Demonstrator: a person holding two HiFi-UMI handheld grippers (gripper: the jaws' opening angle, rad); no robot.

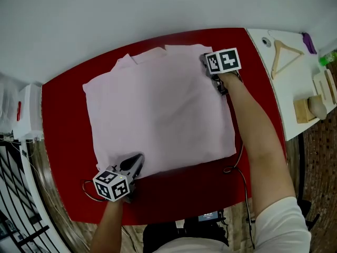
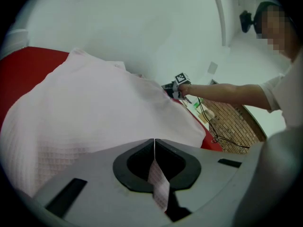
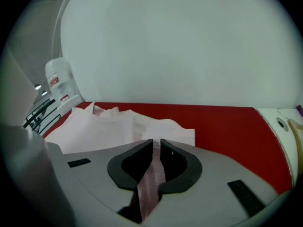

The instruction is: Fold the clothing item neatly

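A pale pink garment (image 1: 158, 109) lies spread flat over the red table (image 1: 66, 104), with a few folds bunched at its far edge. In the head view my left gripper (image 1: 134, 162) rests at the garment's near left corner, shut on the cloth. The left gripper view shows a strip of pink fabric (image 2: 158, 186) pinched between the closed jaws of that gripper (image 2: 154, 142). My right gripper (image 1: 204, 61) is at the far right corner, shut on the garment's edge. In the right gripper view (image 3: 156, 142) a band of fabric (image 3: 149, 183) runs through its narrow jaw gap.
A white side table (image 1: 295, 83) at the right holds a wooden hanger (image 1: 284, 54), wooden blocks (image 1: 304, 109) and a purple item (image 1: 309, 42). A white container (image 1: 26, 112) stands past the table's left end. A cable (image 1: 237, 165) hangs off the near edge.
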